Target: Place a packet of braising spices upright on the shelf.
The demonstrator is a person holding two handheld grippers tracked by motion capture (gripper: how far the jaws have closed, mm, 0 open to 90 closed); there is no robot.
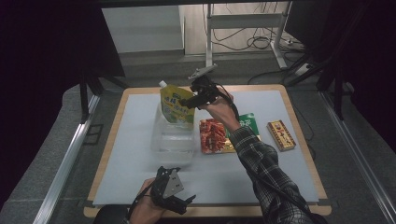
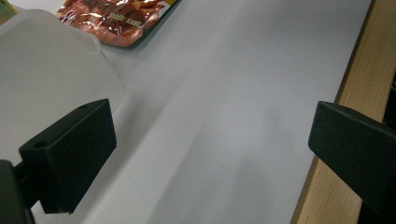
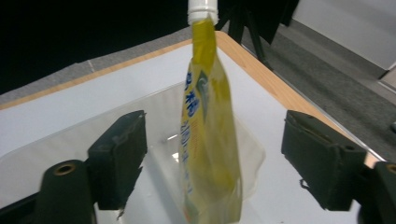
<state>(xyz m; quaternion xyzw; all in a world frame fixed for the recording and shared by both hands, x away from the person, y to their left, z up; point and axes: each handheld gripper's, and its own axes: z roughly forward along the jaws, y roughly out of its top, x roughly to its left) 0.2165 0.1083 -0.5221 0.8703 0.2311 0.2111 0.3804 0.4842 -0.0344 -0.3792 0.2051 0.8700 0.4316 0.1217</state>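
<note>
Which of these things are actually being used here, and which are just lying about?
In use:
yellow spouted pouch, standing in the clear plastic tub
right claw, open beside the pouch

Lying about:
red snack packet
green packet
small red-and-gold box
left claw, open, idle

A glossy yellow plastic pouch [image 3: 205,140] with a smooth white plastic cap stands in a clear, smooth plastic container [image 1: 173,137]. The table [image 1: 299,121] has a pale wood edge with visible grain, covered by a matt white sheet [image 2: 224,116]. A shiny, crinkled red foil snack packet [image 1: 214,135] lies nearby. The right gripper [image 3: 215,163] has matt black pads, slightly rough and worn. A sleeve [image 1: 266,172] is soft plaid cloth.
</note>
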